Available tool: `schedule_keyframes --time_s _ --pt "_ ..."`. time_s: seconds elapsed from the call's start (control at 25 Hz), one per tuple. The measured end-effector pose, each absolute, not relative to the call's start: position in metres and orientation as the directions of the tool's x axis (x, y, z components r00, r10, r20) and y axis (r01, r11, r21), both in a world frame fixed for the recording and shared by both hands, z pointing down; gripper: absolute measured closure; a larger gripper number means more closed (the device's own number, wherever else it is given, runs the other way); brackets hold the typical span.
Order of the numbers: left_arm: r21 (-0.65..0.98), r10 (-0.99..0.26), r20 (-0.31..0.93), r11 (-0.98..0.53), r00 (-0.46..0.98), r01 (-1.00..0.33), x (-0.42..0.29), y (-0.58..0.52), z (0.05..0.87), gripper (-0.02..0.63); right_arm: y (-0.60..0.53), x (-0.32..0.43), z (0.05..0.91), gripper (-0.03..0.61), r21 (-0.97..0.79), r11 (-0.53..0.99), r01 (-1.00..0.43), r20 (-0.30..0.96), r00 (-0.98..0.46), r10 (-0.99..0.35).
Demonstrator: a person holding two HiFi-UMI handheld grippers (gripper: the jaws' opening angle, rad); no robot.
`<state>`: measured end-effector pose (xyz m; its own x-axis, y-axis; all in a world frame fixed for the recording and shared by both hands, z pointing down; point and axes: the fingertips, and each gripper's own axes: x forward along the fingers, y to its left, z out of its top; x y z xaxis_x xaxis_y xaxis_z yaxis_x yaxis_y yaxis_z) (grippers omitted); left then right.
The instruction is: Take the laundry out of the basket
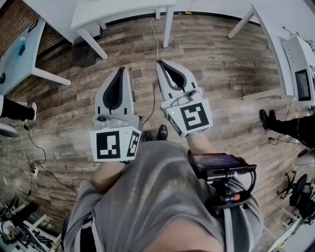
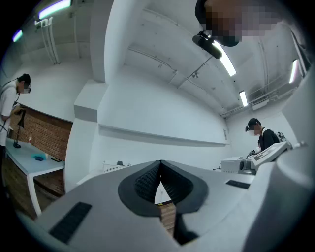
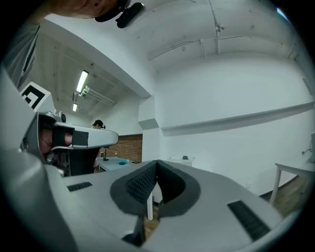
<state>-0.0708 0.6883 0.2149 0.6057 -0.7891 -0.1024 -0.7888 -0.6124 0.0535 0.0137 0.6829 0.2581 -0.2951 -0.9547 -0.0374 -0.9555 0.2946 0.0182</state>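
Observation:
No basket and no laundry show in any view. In the head view my left gripper and right gripper are held side by side in front of my chest, above the wooden floor. Both point forward and both are shut with nothing between the jaws. The left gripper view shows the left gripper's tips meeting against a white wall. Likewise, the right gripper's tips touch in the right gripper view, which looks up at wall and ceiling.
White tables stand ahead, one more at the left and one at the right. A cable runs across the floor. Other people's feet show at the left and right edges.

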Motion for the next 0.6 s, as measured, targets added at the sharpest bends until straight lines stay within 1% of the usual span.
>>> schedule_keyframes --time_s 0.36,0.6 --pt "0.061 -0.797 -0.075 -0.604 0.599 -0.795 -0.046 0.696 0.221 0.606 0.691 0.037 0.265 0.571 -0.013 0.32 -0.947 -0.04 -0.32 -0.947" --pt "0.054 -0.8 -0.043 -0.6 0.599 -0.798 -0.05 0.682 0.23 0.606 0.679 0.035 0.269 0.571 -0.077 0.33 -0.941 -0.06 -0.325 -0.944"
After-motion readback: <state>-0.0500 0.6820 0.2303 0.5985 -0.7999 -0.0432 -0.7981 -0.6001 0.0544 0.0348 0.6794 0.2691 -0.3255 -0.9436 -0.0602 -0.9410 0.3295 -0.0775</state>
